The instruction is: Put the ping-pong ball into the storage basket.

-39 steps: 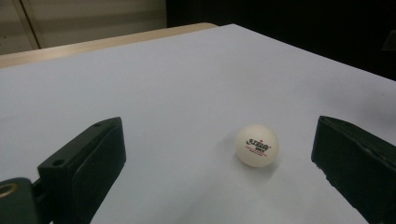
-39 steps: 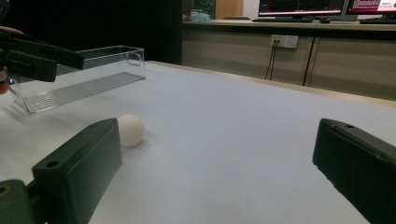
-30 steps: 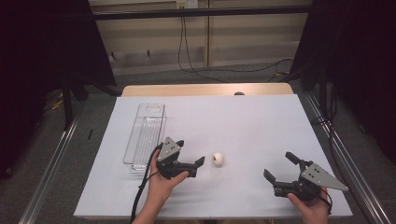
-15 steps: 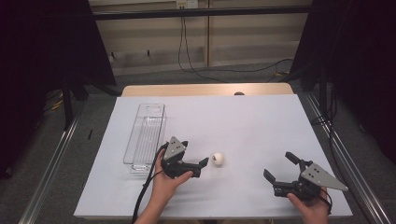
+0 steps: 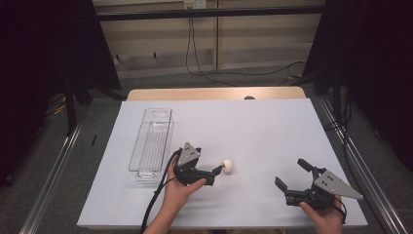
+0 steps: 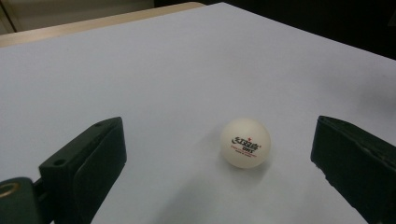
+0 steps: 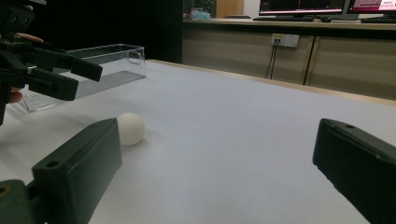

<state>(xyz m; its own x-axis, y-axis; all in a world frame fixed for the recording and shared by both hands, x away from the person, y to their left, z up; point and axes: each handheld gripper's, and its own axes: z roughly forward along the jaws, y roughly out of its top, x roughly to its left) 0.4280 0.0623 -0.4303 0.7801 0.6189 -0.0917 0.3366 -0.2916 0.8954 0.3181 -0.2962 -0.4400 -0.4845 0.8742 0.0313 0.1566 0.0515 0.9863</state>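
A white ping-pong ball [image 5: 227,165] with printed lettering rests on the white table [image 5: 253,126]. My left gripper [image 5: 217,170] lies just left of it and points right, jaws open. In the left gripper view the ball [image 6: 245,142] sits between the spread jaws of the left gripper [image 6: 218,127], nearer the right one and touching neither. My right gripper [image 5: 290,172] is open near the front right edge, holding nothing. The right gripper view looks across the table, past the right gripper [image 7: 218,128], at the ball [image 7: 130,128] and the left gripper [image 7: 65,74] beyond it.
A clear plastic container [image 5: 152,141] stands lengthwise on the table's left, just behind my left hand; it also shows as the clear container [image 7: 107,58] in the right gripper view. A cable [image 5: 158,195] trails from the left gripper off the front edge.
My left gripper has slid a little to the right, closing in on the ball. The ball and the right gripper have stayed where they were.
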